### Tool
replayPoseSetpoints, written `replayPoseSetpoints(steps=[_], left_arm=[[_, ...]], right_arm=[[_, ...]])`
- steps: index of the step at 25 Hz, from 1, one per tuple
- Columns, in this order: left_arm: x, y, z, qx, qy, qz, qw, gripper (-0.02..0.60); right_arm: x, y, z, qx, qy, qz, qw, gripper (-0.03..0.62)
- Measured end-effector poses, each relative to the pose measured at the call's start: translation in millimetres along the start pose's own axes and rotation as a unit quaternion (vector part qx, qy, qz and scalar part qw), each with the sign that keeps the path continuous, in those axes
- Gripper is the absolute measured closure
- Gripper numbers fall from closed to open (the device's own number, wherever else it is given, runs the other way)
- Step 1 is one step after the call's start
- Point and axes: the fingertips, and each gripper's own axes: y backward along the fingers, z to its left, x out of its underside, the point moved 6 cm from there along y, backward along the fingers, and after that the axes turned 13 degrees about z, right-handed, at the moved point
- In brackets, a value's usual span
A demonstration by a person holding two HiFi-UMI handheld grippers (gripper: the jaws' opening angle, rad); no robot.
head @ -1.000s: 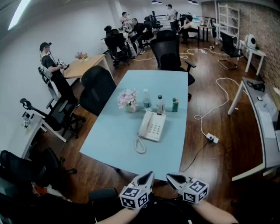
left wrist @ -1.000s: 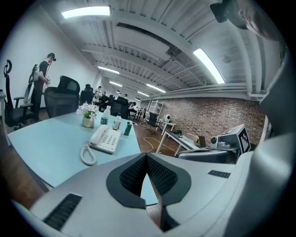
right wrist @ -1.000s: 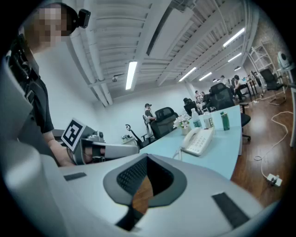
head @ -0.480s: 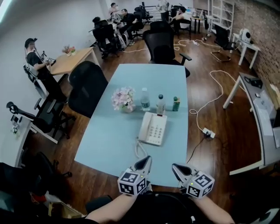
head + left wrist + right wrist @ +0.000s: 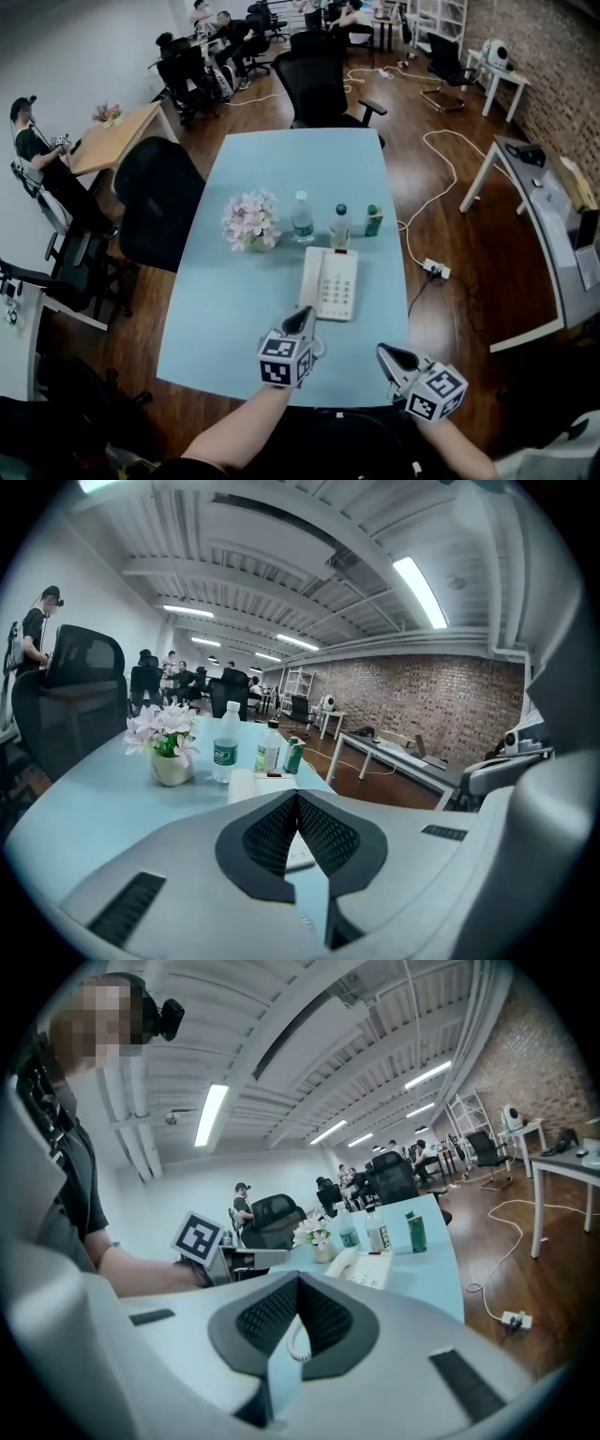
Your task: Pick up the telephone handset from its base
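The white telephone point(image 5: 332, 283) lies on the light blue table point(image 5: 225, 309), its handset point(image 5: 312, 278) resting along the left side of the base. My left gripper point(image 5: 305, 320) is shut and empty, its tip just short of the phone's near end, above the table's near part. My right gripper point(image 5: 388, 356) is shut too and holds nothing; it hangs over the table's near right edge, further back. In the left gripper view the phone point(image 5: 255, 784) shows just beyond the closed left gripper point(image 5: 297, 797). The right gripper view has the handset point(image 5: 342, 1262) and coiled cord point(image 5: 298, 1342) past the right gripper point(image 5: 298, 1279).
Behind the phone stand a vase of pink flowers point(image 5: 249, 223), two water bottles point(image 5: 301, 217) point(image 5: 339, 225) and a green can point(image 5: 374, 220). Black office chairs point(image 5: 155, 202) point(image 5: 319, 84) flank the table. A power strip point(image 5: 433, 270) and cables lie on the floor at right.
Both grippers have moved forward over the table's near edge. The left one has come furthest and now sits just before the phone. Both stayed shut.
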Motion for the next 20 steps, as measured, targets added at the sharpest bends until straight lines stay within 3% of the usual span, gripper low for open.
replayPoseSetpoints(steps=[4, 5, 6, 11, 16, 20], left_arm=[[-16.4, -28.4, 26.1, -0.022, -0.008, 0.011, 0.9997, 0.58], [-20.3, -38.4, 31.7, -0.025, -0.008, 0.015, 0.9995, 0.541], [-23.8, -49.2, 36.9, -0.03, -0.008, 0.022, 0.9993, 0.441], [-32.5, -105.7, 65.3, -0.075, -0.01, 0.07, 0.9947, 0.318], [-29.5, -161.1, 88.0, -0.093, 0.007, 0.13, 0.9871, 0.299], [-28.1, -180.9, 95.9, -0.103, 0.01, 0.146, 0.9839, 0.299]], right_arm=[[-9.7, -11.7, -3.6, 0.001, 0.006, 0.003, 1.0, 0.579], [-12.3, -14.7, -5.8, -0.001, 0.008, 0.004, 1.0, 0.579], [-14.5, -17.1, -8.6, -0.003, 0.01, 0.007, 1.0, 0.579], [-19.5, -24.2, -17.9, -0.014, 0.007, 0.015, 1.0, 0.579], [-19.9, -28.0, -29.3, -0.015, 0.0, 0.023, 1.0, 0.579], [-17.1, -29.2, -39.0, -0.013, -0.009, 0.026, 1.0, 0.579]])
